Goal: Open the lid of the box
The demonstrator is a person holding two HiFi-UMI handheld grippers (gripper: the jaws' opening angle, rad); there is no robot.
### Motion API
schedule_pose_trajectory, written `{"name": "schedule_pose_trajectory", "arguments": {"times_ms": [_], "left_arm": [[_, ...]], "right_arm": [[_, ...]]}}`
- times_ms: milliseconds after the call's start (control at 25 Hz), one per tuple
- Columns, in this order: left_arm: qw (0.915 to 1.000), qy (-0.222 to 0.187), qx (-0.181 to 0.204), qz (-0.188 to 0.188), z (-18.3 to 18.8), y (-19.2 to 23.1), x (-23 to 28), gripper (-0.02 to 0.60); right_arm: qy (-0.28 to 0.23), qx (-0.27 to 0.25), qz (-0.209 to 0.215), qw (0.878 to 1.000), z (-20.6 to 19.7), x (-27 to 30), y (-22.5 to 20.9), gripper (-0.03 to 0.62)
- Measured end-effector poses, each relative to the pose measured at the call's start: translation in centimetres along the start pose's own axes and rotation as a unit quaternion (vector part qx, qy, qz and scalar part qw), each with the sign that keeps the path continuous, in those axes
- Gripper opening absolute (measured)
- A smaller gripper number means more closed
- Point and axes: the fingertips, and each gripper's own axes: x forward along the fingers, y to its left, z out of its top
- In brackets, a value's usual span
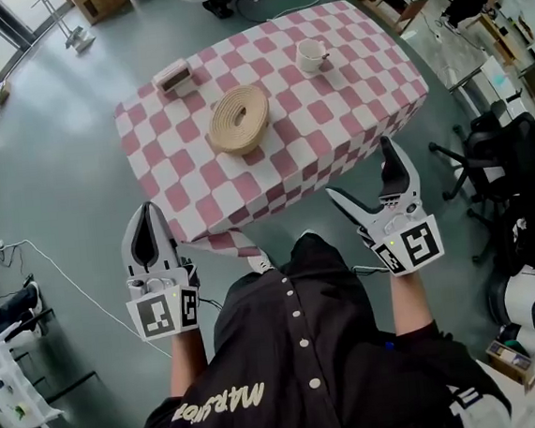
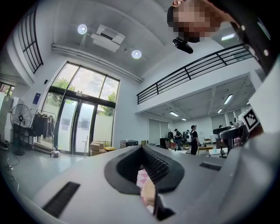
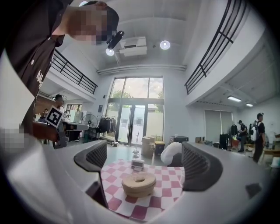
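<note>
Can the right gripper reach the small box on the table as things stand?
Probably, with a long stretch. The right gripper is open near the front edge of the table; the box sits at the far left corner. Only a low woven ring lies between.

The left hand-held gripper (image 2: 147, 189) fills the lower half of the frame as a grey body. Its dark ribbed pads (image 2: 157, 166) stand together, leaving only a narrow slit.

- Through the slit: a strip of pink-and-white checked cloth (image 2: 142, 178) and part of a tan round object (image 2: 150, 193) resting on it.
- Left of centre: tall glass doors (image 2: 81, 127), with cardboard boxes (image 2: 95, 147) at their foot.
- Far left: a standing fan (image 2: 21, 116).
- Upper left: two round ceiling lights (image 2: 82, 29) and a ceiling air unit (image 2: 107, 36).
- Right: a balcony railing (image 2: 197, 66); below it, distant people (image 2: 192, 138).
</note>
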Motion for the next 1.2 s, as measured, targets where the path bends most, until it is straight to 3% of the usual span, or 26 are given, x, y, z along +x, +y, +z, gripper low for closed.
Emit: {"name": "schedule_pose_trajectory", "arguments": {"times_ms": [240,880,1040,1200], "left_arm": [[0.9999,0.006,0.003,0.015,-0.6,-0.3,2.7,0.011],[0.9898,0.004,0.003,0.142,0.1,-1.9,11.5,0.011],[0.9842,0.012,0.005,0.177,-0.2,-2.6,12.1,0.011],[0.9744,0.018,0.004,0.224,-0.5,-3.1,11.6,0.011]], "right_arm": [[-0.003,0.019,0.013,1.000,-1.1,3.0,-2.8,0.518],[0.003,0.008,0.162,0.987,-2.4,15.6,-11.7,0.534],[0.013,0.001,0.225,0.974,-3.6,17.4,-12.1,0.534],[0.035,-0.020,0.312,0.949,-5.5,19.3,-11.1,0.534]]}}
